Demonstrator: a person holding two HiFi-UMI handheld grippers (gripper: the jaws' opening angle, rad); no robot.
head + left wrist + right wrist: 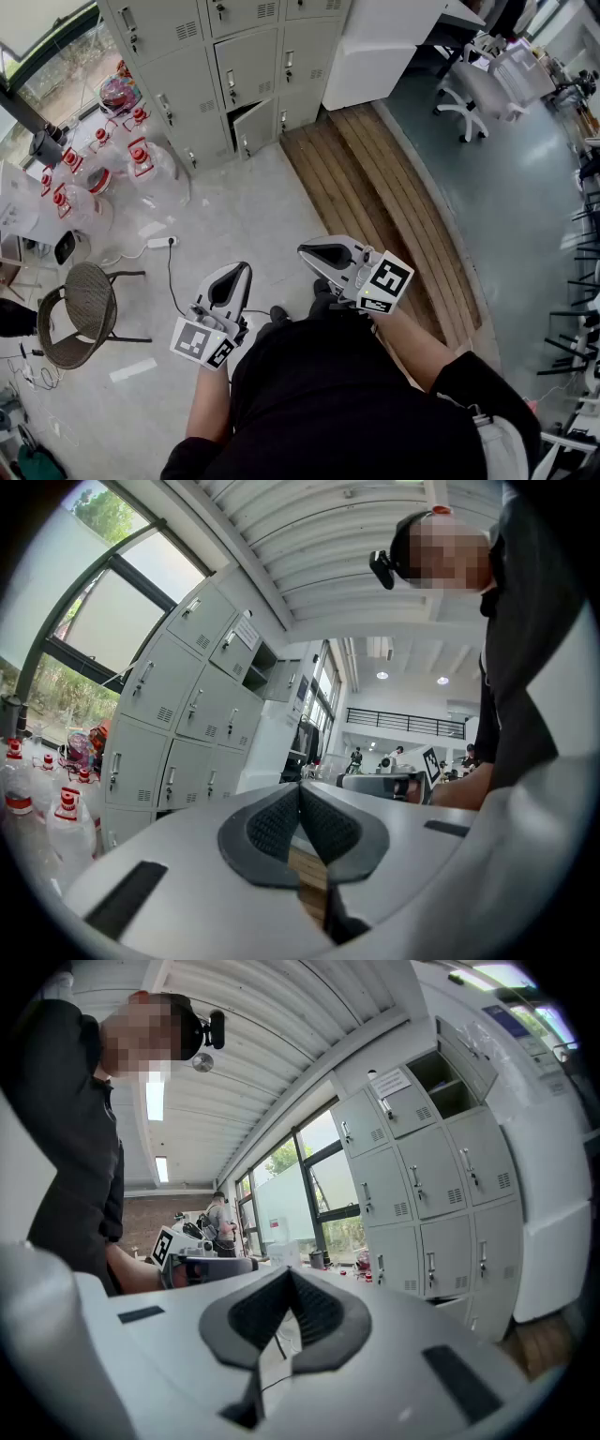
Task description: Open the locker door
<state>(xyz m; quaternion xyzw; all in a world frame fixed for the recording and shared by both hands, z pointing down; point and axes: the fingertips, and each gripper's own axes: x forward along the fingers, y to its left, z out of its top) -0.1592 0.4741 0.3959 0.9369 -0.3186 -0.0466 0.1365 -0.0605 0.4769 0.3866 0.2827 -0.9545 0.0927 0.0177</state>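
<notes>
Floor [244,202] pale, wooden platform [375,187] beside lockers [234,56]; left gripper [242,269], right gripper [305,251] fingers [272,822] closed, empty.

Premises: an open-plan office or lab workspace in an industrial-style hall.

Evidence:
- A bank of grey metal lockers [234,66] with vents and handles stands along one wall.
- White swivel chairs [473,94] sit on a polished grey floor [506,206], with a raised wooden platform [375,187] alongside.
- Large water jugs [141,169] with red caps cluster near the glazing, next to a wicker chair [84,314] and a power strip [161,242].
- The left gripper view shows tall framed windows [112,611], a ribbed ceiling [319,536] and a mezzanine railing [403,722].
- People [356,757] stand at distant workstations.
</notes>
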